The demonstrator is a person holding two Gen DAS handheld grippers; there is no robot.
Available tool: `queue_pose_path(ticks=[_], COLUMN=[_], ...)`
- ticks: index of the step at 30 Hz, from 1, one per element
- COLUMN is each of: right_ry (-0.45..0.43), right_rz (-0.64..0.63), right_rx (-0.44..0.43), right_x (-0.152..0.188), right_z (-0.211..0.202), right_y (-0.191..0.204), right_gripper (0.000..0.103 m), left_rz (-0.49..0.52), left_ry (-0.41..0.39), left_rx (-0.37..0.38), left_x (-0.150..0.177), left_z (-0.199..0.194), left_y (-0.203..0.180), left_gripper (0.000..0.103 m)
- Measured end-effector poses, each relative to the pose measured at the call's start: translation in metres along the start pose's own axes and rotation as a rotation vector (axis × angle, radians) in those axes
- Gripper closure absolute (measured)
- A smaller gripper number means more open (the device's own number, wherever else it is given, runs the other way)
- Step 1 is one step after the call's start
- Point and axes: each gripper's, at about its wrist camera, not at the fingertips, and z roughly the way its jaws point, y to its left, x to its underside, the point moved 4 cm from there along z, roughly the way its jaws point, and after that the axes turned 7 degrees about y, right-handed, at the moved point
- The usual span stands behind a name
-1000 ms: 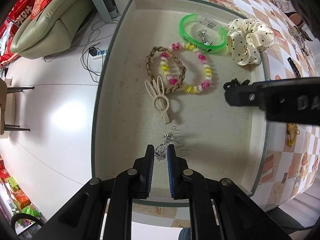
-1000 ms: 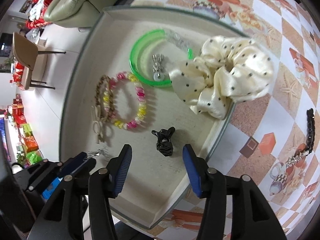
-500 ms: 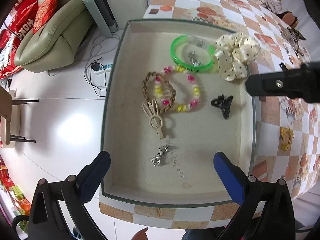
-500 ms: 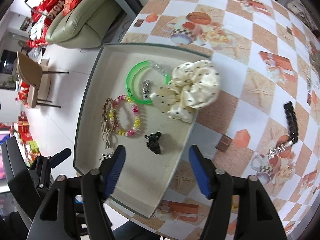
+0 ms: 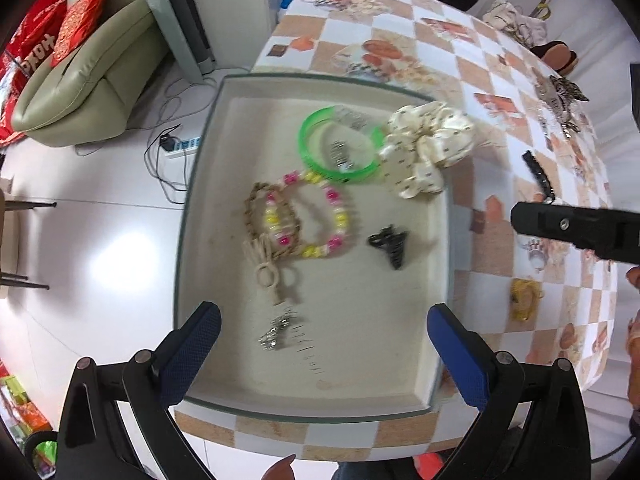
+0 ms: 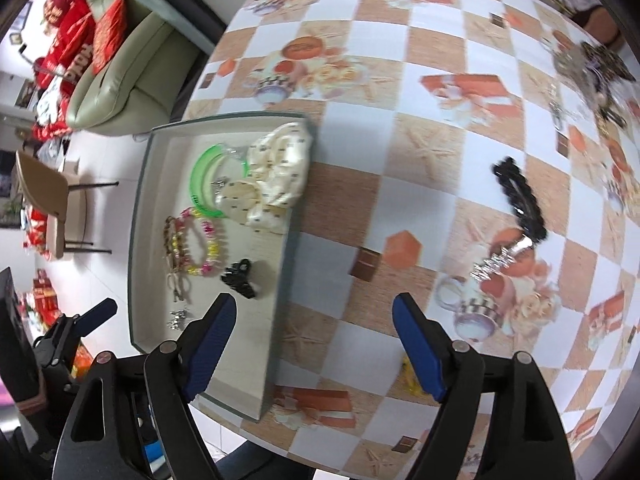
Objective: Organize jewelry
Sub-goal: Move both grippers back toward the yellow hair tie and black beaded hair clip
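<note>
A shallow beige tray (image 5: pixel 208 128) (image 6: pixel 144 208) holds a green bangle (image 5: pixel 316 160), a pink and yellow bead bracelet (image 5: pixel 336 216), a braided brown band (image 5: pixel 256 200), a beige bunny clip (image 5: pixel 268 272), a black claw clip (image 5: pixel 390 244) (image 6: pixel 240 274), silver earrings (image 5: pixel 276 330) and a cream dotted scrunchie (image 5: pixel 428 148) on the far rim. My left gripper (image 5: pixel 320 354) is open and empty, high above the tray's near edge. My right gripper (image 6: pixel 314 350) is open and empty above the tablecloth right of the tray.
On the checkered tablecloth lie a black beaded hair clip (image 6: pixel 520 196), a silver piece (image 6: pixel 496 260), a yellow item (image 5: pixel 522 298) and a pile of jewelry (image 6: pixel 592 64) at the far right. The table edge drops to a white floor and a sofa (image 5: pixel 80 92) on the left.
My left gripper opened, let go of the silver earrings in the tray and rose. My right gripper left the black claw clip, rose and swung right over the tablecloth.
</note>
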Motion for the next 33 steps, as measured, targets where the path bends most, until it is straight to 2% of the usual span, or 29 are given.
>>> queue_pose_path(ticks=[2, 3, 5, 11, 24, 33], right_ry=[-0.005, -0.007, -0.017, -0.036, -0.039, -0.055], right_rz=[0.018, 0.028, 0.047, 0.122, 0.369, 0.367], right_rx=[0.001, 0.001, 0.003, 0.005, 0.053, 0.059], right_x=[0.003, 0.005, 0.009, 0.026, 0.072, 0.054], right_z=[-0.002, -0.004, -0.006, -0.016, -0.028, -0.033], right_y=[-0.009, -0.015, -0.024, -0.06, -0.173, -0.201], right_gripper=[0.017, 0.008, 0.0, 0.0, 0.0, 0.0], left_rz=[0.017, 0.025, 0.046, 0.111, 0.251, 0.343], left_ry=[-0.001, -0.001, 0.001, 0.012, -0.003, 0.033], left_rx=[-0.004, -0.006, -0.013, -0.037, -0.044, -0.007], left_x=[-0.002, -0.003, -0.007, -0.012, -0.03, -0.022], left_z=[-0.001, -0.001, -0.001, 0.002, 0.001, 0.012], left_y=[-0.007, -0.01, -0.018, -0.044, -0.108, -0.156], left_gripper=[0.0, 0.0, 0.0, 0.0, 0.0, 0.0])
